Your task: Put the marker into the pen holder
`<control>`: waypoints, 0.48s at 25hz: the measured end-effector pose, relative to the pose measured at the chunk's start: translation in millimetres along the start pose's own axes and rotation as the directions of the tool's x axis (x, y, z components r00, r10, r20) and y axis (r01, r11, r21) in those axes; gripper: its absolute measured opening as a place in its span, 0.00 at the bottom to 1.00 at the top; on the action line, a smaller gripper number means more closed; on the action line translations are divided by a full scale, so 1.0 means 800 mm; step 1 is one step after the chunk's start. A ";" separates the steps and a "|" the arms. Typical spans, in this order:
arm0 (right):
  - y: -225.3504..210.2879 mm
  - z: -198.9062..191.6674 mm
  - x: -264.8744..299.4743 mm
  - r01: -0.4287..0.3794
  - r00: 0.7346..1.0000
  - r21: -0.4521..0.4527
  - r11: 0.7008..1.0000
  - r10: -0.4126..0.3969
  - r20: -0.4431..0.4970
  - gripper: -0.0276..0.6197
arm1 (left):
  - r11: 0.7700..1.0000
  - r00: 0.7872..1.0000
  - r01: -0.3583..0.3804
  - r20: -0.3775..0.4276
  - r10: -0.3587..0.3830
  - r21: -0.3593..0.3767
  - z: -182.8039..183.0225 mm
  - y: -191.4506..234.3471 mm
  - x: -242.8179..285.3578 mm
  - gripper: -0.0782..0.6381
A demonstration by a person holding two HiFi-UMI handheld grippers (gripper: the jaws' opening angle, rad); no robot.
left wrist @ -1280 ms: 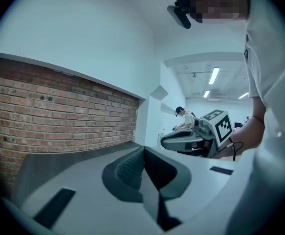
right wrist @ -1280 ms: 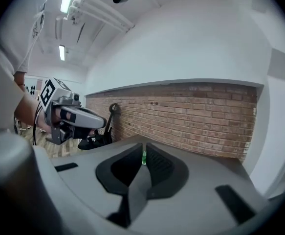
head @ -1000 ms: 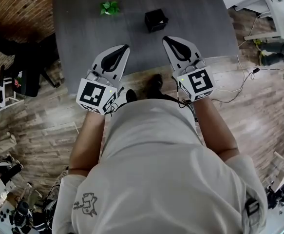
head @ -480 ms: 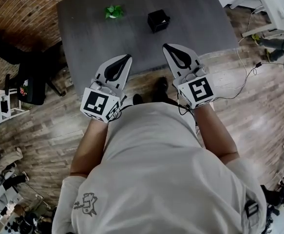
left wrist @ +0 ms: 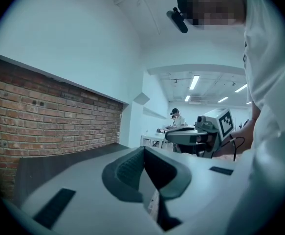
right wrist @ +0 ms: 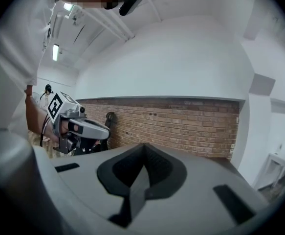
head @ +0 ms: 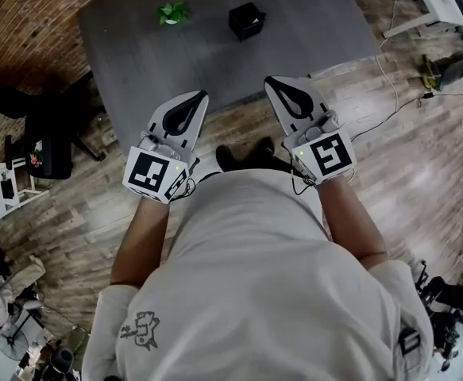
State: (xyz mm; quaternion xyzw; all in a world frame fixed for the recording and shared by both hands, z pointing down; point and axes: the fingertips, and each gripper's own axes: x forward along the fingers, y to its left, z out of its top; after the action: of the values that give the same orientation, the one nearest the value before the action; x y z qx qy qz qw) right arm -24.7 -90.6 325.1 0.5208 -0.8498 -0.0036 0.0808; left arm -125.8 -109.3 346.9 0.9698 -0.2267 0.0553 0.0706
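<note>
A black pen holder (head: pixel 247 21) stands upright on the far part of the dark grey table (head: pixel 215 62). No marker shows in any view. My left gripper (head: pixel 199 95) and right gripper (head: pixel 272 80) hang side by side close to my body, their tips at the table's near edge, well short of the holder. Both are shut with nothing between the jaws. The left gripper view shows its own closed tips (left wrist: pixel 143 151) and the right gripper's side (left wrist: pixel 201 136). In the right gripper view the closed tips (right wrist: pixel 143 148) point at a brick wall.
A small green plant (head: pixel 171 12) sits on the table left of the holder. Wooden floor lies between me and the table. A dark chair (head: pixel 48 145) stands by the brick wall at the left. Cables (head: pixel 390 94) trail over the floor on the right.
Both grippers have drawn back from over the table toward my body, still shut and empty. The holder and plant now lie farther from their tips.
</note>
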 end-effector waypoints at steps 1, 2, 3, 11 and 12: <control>-0.004 0.003 -0.004 0.005 1.000 -0.003 1.000 -0.005 0.003 0.05 | 1.000 1.000 -0.002 0.001 0.002 0.005 0.002 0.000 0.001 0.12; -0.007 0.005 -0.007 0.007 1.000 -0.008 1.000 -0.007 0.008 0.05 | 1.000 1.000 -0.007 0.003 0.007 0.009 0.004 0.001 0.002 0.12; -0.010 0.006 -0.011 0.006 1.000 -0.012 1.000 -0.006 0.013 0.05 | 1.000 1.000 -0.013 0.005 0.013 0.010 0.005 0.001 0.002 0.12; -0.037 0.003 -0.064 -0.003 0.999 -0.006 1.000 0.003 0.035 0.05 | 0.998 0.998 -0.056 0.006 0.056 0.004 0.007 -0.046 0.013 0.12; -0.040 0.001 -0.075 -0.007 0.999 -0.010 1.000 0.008 0.037 0.05 | 0.998 0.998 -0.060 0.008 0.060 0.004 0.007 -0.056 0.016 0.12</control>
State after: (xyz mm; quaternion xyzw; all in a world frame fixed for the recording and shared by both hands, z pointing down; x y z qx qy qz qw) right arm 29.9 -52.2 313.1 0.5171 -0.8531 -0.0169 0.0675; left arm -93.8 -75.6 338.5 0.9630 -0.2558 0.0541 0.0660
